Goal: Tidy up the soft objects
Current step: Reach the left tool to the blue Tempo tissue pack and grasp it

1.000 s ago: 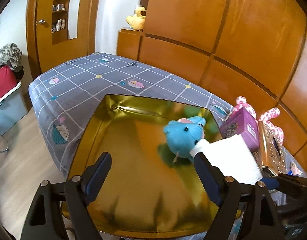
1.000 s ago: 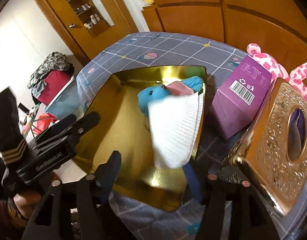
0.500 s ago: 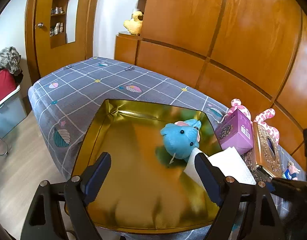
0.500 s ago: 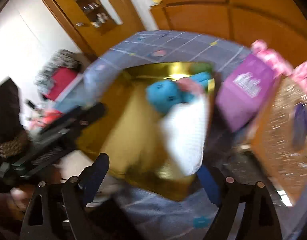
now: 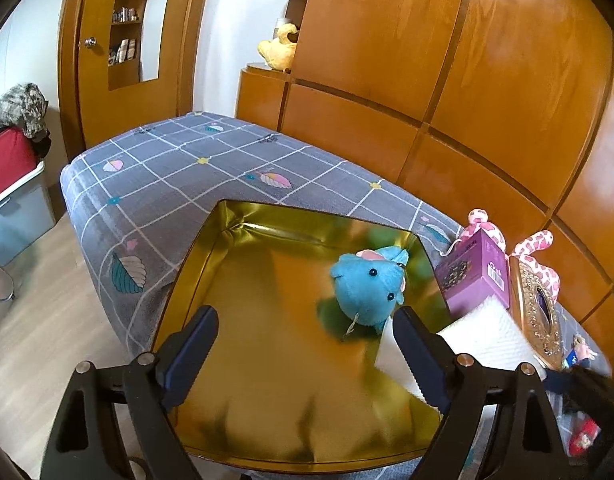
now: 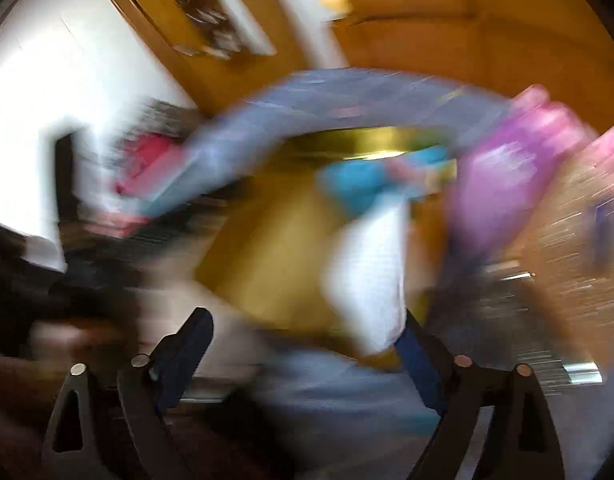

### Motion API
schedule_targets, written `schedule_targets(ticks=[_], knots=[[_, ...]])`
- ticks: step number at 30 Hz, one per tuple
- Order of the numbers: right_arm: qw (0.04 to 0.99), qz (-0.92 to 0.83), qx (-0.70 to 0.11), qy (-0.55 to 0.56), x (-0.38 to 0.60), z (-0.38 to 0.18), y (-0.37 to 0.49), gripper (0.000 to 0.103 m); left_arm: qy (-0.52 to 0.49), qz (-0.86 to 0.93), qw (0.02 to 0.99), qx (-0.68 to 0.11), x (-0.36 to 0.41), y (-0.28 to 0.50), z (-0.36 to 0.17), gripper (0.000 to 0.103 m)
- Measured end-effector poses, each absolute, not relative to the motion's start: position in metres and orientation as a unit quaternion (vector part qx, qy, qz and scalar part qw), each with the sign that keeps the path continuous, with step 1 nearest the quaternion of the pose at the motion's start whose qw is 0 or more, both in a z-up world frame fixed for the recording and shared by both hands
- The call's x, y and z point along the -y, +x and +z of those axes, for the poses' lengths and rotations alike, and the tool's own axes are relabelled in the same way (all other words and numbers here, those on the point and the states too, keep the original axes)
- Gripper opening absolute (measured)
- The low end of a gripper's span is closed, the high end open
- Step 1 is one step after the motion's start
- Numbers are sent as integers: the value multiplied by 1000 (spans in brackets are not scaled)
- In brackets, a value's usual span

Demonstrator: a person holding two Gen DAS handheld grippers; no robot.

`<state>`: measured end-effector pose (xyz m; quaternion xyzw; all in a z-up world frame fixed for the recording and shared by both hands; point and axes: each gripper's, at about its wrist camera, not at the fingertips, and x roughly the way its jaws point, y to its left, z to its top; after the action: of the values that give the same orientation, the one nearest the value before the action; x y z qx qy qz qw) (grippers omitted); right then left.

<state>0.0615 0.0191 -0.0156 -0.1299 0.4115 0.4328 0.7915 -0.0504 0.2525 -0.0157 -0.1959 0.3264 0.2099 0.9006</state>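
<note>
Left wrist view gives me the clear read: the gold tray (image 5: 195,276) sits on the bed (image 5: 167,168) near its front edge, and the blue plush toy (image 5: 367,288) lies inside it toward the tray's far right corner. A white folded cloth (image 5: 487,332) drapes over the tray's right rim, just beside the toy, half in and half out. My left gripper (image 5: 303,348) hovers over the tray with its jaws spread and opening a little more, nothing between them. Right wrist view is badly smeared, yet I can make out my right gripper (image 6: 303,344) with jaws wide and opening; the white cloth (image 6: 367,276) shows just ahead of its right jaw, and I judge it is not pinched.

So I count one soft thing in the tray and the cloth nearly so. A pink spotted plush (image 5: 535,248) lies behind the purple box (image 5: 475,280) and the ornate gold box (image 5: 539,312) at the bed's right edge, and I take it as the item left to collect.
</note>
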Motion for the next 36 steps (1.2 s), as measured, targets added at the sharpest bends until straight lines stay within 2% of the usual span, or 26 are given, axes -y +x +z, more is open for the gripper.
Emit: schedule_targets(ticks=[2, 5, 7, 8, 10, 11, 12, 13, 14, 16, 17, 19, 23, 36], knots=[[747, 514, -421, -11, -12, -8, 67, 91, -198, 216, 900, -322, -255, -52, -14, 89], [780, 470, -411, -44, -16, -9, 70, 93, -205, 220, 899, -317, -261, -54, -13, 89], [702, 548, -444, 97, 2, -11, 85, 92, -209, 223, 898, -315, -263, -55, -13, 89], [683, 560, -450, 131, 6, -13, 90, 93, -210, 222, 898, -315, -263, -54, -13, 89], [771, 457, -441, 29, 4, -11, 90, 95, -207, 221, 899, -316, -261, -54, -13, 89], [776, 456, -433, 39, 10, -10, 91, 95, -207, 219, 900, -316, -261, -54, -12, 89], [715, 516, -453, 131, 20, -13, 98, 95, -207, 218, 900, -316, -260, -54, -12, 89], [685, 538, -462, 168, 25, -14, 101, 94, -206, 217, 901, -315, -260, -53, -11, 89], [713, 517, -451, 144, 30, -7, 97, 94, -205, 217, 901, -314, -259, -53, -10, 89], [830, 400, -387, -21, 24, 9, 74, 97, -204, 216, 902, -314, -258, -53, -9, 89], [833, 415, -364, -33, 27, 14, 67, 97, -203, 214, 903, -314, -257, -53, -9, 89], [773, 480, -413, 47, 45, 14, 70, 95, -200, 210, 905, -312, -254, -52, -7, 89], [815, 413, -406, 29, 80, 10, 70, 95, -179, 183, 912, -321, -236, -45, -5, 90], [869, 197, -446, 88, 220, -29, 81, 95, -85, 36, 937, -337, -128, -7, 12, 90]])
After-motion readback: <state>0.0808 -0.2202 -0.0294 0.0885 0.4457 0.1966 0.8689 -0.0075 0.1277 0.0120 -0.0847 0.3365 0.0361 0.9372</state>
